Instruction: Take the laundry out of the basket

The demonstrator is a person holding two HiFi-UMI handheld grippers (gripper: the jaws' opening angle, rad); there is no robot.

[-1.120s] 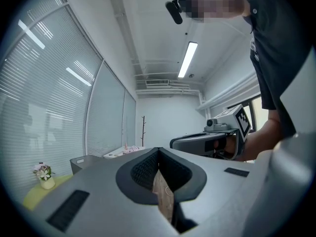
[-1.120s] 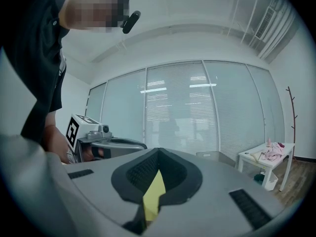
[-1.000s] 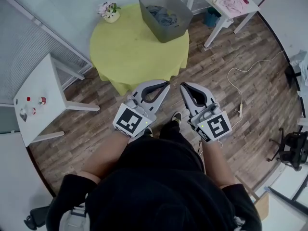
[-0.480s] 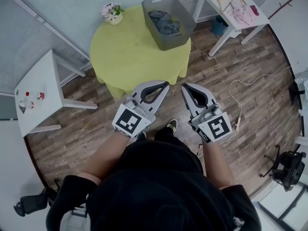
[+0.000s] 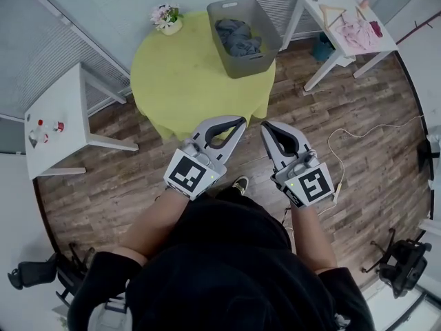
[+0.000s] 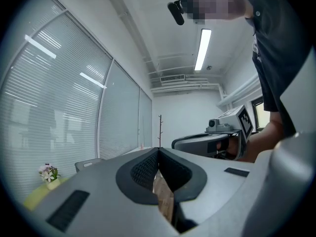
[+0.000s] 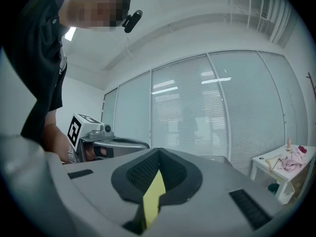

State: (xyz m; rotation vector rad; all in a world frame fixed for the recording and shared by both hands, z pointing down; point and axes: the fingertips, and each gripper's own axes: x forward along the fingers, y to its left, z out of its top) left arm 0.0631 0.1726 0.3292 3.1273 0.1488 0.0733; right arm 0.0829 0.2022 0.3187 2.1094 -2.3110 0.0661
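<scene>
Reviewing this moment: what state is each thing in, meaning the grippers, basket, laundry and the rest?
Left gripper: jaws together, empty, short of the table.
Right gripper: jaws together, empty.
Grey plastic laundry basket: upright on the round yellow-green table.
Dark blue-grey laundry: bunched inside the basket, untouched.
Pink garment: crumpled on the white side table.
Potted flowers: upright on the round table.

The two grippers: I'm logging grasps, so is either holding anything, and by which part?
Nothing held: the grey left gripper and grey right gripper are both shut, empty.
</scene>
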